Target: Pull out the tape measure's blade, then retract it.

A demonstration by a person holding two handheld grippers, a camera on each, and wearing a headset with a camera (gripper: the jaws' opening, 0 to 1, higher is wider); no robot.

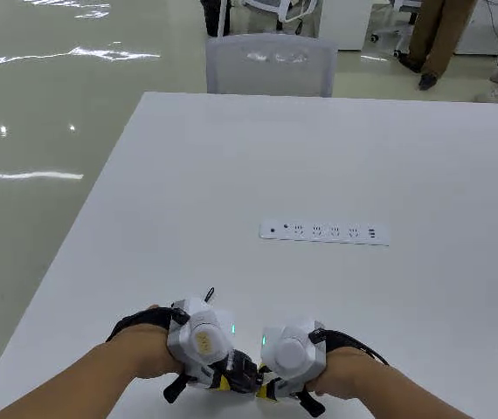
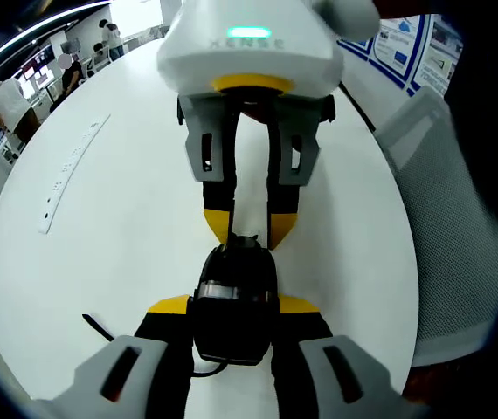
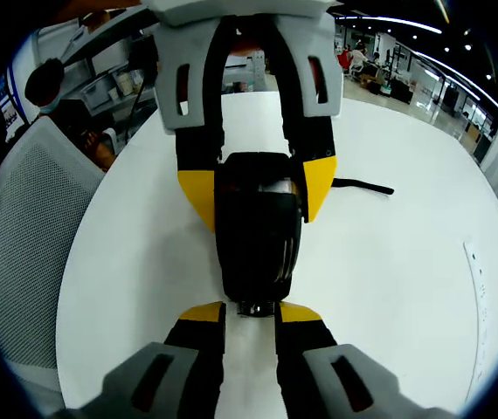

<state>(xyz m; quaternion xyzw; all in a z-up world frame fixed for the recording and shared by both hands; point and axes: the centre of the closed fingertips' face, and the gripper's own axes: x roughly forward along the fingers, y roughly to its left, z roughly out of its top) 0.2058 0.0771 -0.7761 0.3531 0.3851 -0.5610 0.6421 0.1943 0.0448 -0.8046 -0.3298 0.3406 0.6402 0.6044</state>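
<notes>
A broad white table [image 1: 336, 157] takes up most of the head view, its top bare except for a white power strip [image 1: 323, 232] lying flat near the middle. Past its far edge, at the upper centre, stands a grey mesh chair [image 1: 271, 65] on a glossy pale floor [image 1: 48, 105] streaked with light reflections. At the upper right a person's legs [image 1: 437, 35] in brown trousers stand beside white furniture. At the bottom centre the two tongs meet nose to nose just above the near edge. The left gripper [image 2: 231, 305] is clamped on the black tape measure [image 3: 258, 236], its yellow-tipped jaws pressed against the sides of the case. The right gripper [image 3: 251, 312] faces it with jaws drawn narrow around the small metal end at the front of the case. Whether they actually pinch it, I cannot tell. A black strap [image 3: 363, 186] lies on the tabletop just beside the case. In the left gripper view a grey mesh seat back [image 2: 446, 218] fills the right side, and people [image 2: 9, 100] stand far off at the upper left.
</notes>
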